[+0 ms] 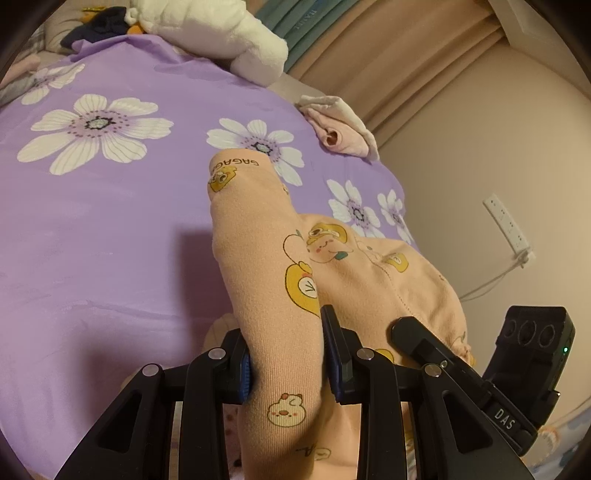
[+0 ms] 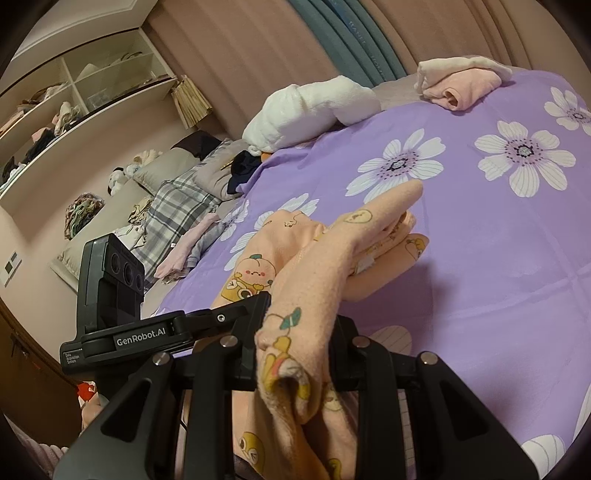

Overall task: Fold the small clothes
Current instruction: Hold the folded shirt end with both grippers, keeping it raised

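Observation:
A small peach garment [image 1: 280, 266] printed with yellow cartoon animals is lifted off the purple flowered bedspread [image 1: 110, 221]. My left gripper [image 1: 288, 369] is shut on one bunched edge of it, the cloth squeezed between the blue pads. The right gripper's black body [image 1: 517, 376] shows beside it at the right. In the right wrist view the same peach garment [image 2: 325, 258] stretches away over the bedspread [image 2: 480, 258]. My right gripper [image 2: 299, 362] is shut on another bunched edge, whose end hangs down in folds. The left gripper's body [image 2: 110, 295] sits at the left.
A folded pink garment [image 1: 340, 125] [image 2: 458, 85] lies at the far edge of the bed. A white plush toy [image 1: 221, 33] [image 2: 310, 107] rests near the headboard, dark clothes beside it. Pillows and a plaid blanket [image 2: 177, 206] lie left, shelves [image 2: 74, 103] behind. A wall socket [image 1: 509, 229] is at the right.

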`<state>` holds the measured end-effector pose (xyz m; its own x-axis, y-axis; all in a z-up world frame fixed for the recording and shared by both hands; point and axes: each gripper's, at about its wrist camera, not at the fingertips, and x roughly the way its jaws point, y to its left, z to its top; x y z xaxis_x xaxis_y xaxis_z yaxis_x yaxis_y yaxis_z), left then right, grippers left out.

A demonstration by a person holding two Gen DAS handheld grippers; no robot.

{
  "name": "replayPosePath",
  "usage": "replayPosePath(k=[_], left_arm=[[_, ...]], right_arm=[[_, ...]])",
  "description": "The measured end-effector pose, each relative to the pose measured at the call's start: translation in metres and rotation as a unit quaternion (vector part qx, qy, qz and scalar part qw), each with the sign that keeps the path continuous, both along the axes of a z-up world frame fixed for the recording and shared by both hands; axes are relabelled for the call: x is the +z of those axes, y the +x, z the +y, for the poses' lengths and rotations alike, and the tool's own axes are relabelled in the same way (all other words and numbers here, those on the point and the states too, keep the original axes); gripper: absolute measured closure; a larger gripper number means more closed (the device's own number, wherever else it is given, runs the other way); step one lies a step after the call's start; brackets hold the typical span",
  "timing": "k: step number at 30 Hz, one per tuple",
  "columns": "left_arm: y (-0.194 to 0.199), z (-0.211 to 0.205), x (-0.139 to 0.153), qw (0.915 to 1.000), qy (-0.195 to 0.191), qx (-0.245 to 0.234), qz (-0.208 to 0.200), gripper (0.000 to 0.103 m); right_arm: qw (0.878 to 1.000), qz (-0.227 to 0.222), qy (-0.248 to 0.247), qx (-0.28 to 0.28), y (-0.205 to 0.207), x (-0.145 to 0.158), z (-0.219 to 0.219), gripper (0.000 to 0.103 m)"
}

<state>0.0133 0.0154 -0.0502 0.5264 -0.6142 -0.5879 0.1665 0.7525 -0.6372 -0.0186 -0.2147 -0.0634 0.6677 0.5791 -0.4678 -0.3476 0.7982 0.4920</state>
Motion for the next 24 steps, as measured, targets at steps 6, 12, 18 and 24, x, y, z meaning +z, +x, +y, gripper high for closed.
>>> replayPosePath(k=[6, 12, 18, 24], left_arm=[[-0.005, 0.009, 0.004, 0.9999, 0.001, 0.009, -0.006, 0.074], [-0.009, 0.014, 0.006, 0.9998, 0.002, 0.015, -0.009, 0.074], [-0.009, 0.016, 0.006, 0.9998, 0.003, 0.015, -0.008, 0.074], [-0.009, 0.016, 0.005, 0.9998, 0.002, 0.017, -0.009, 0.074]], right_arm=[[1.000, -0.007, -0.005, 0.013, -0.001, 0.004, 0.011, 0.077], [1.000, -0.012, -0.009, 0.021, 0.002, 0.006, 0.017, 0.077], [0.999, -0.015, -0.016, 0.026, 0.003, 0.008, 0.022, 0.077], [0.999, -0.017, -0.020, 0.026, 0.005, 0.009, 0.026, 0.077]])
